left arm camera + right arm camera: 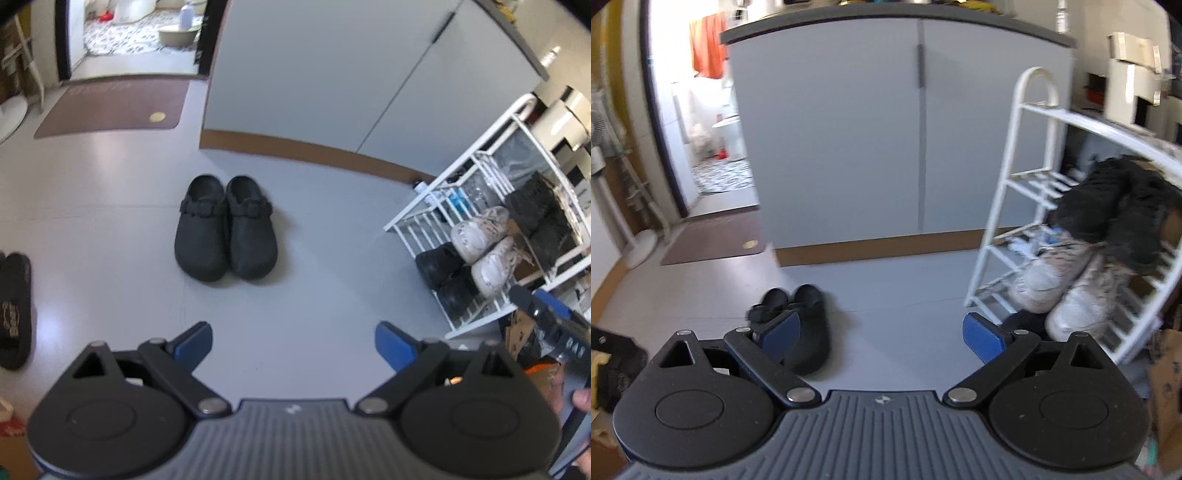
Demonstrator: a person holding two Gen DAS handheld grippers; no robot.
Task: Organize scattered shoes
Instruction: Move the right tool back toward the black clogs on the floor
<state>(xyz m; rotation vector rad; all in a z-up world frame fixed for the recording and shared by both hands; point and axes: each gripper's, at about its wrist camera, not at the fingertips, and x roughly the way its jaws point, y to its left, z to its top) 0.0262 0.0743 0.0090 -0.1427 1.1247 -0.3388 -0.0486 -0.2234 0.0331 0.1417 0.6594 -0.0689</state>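
Both grippers hang empty above the grey floor [110, 192]: the left gripper [293, 341] has its jaws spread wide, and so does the right gripper [881, 338]. The pair of black clogs [225, 229] stands side by side at 12 o'clock from the left gripper, toes toward it and the two shoes touching. The white shoe rack [491, 221] is at 2 o'clock, already carrying white sneakers [484, 251] and dark shoes. A black slide sandal [14, 310] lies apart at 9 o'clock. The step in hand looks like reaching for the clogs. To do it well, I would lower the left gripper straight ahead, set one finger inside a clog's opening and one outside its wall, and close on that edge rather than the rounded toe, which may slip.
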